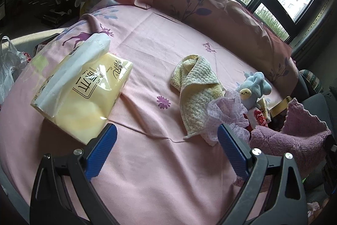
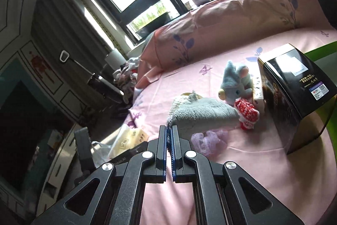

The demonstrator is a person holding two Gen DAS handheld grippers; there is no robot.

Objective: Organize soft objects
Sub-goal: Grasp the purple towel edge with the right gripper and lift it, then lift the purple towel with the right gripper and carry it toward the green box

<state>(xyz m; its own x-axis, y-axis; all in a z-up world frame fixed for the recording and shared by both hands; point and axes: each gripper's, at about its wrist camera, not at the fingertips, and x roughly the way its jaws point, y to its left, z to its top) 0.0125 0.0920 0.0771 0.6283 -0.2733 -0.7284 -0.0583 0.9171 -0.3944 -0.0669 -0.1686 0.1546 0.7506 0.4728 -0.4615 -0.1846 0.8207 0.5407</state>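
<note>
Nearest, the right tool pinches a purple-grey knitted cloth lifted above the bed. The left tool hangs open, empty. Beyond, a mesh scrunchie, yellow towel, tissue pack and blue plush toy lie scattered; sorting seems barely begun.

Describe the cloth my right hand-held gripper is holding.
The knitted cloth looks grey in the right view, pinkish purple in the left. Soft, ribbed and crumpled, it is pinched at one edge by the shut right hand-held gripper and hangs over the pink sheet, beside the lilac frilly piece.
</note>
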